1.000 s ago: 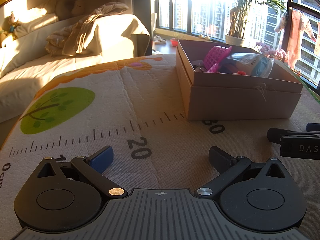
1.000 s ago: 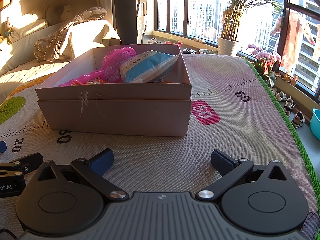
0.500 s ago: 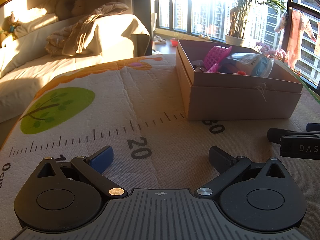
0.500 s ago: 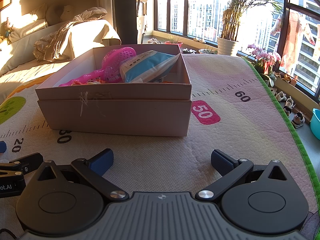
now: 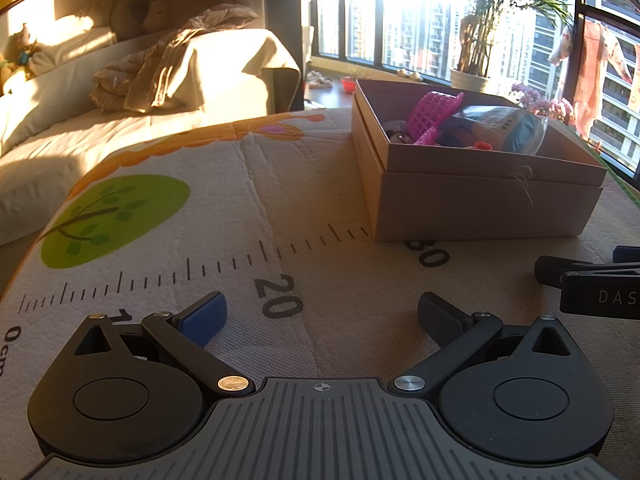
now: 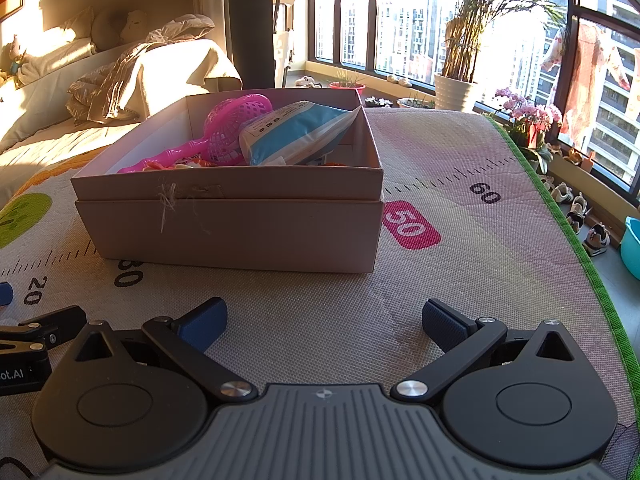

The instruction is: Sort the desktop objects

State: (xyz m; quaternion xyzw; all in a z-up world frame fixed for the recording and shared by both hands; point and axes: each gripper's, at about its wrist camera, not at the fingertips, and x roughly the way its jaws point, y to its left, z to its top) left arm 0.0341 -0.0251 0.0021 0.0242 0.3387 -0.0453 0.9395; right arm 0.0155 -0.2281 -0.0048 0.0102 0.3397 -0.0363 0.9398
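A pale cardboard box [image 6: 240, 228] [image 5: 480, 208] stands on the printed mat. Inside lie a pink mesh toy racket [image 6: 228, 130] [image 5: 434, 114], a blue and white pouch [image 6: 296, 134] [image 5: 508, 124] and small orange bits. My right gripper [image 6: 323, 322] rests low on the mat in front of the box, open, nothing between its fingers. My left gripper [image 5: 322, 314] sits open to the left of the box, near the "20" mark, also empty. Each gripper's edge shows in the other's view.
The mat [image 6: 460, 200] carries a ruler print and a green tree patch [image 5: 116, 220]. Its green border [image 6: 580, 248] runs along the right, with shoes and a teal tub [image 6: 632, 248] beyond. A draped sofa [image 5: 180, 76] and potted plants [image 6: 456, 92] stand behind.
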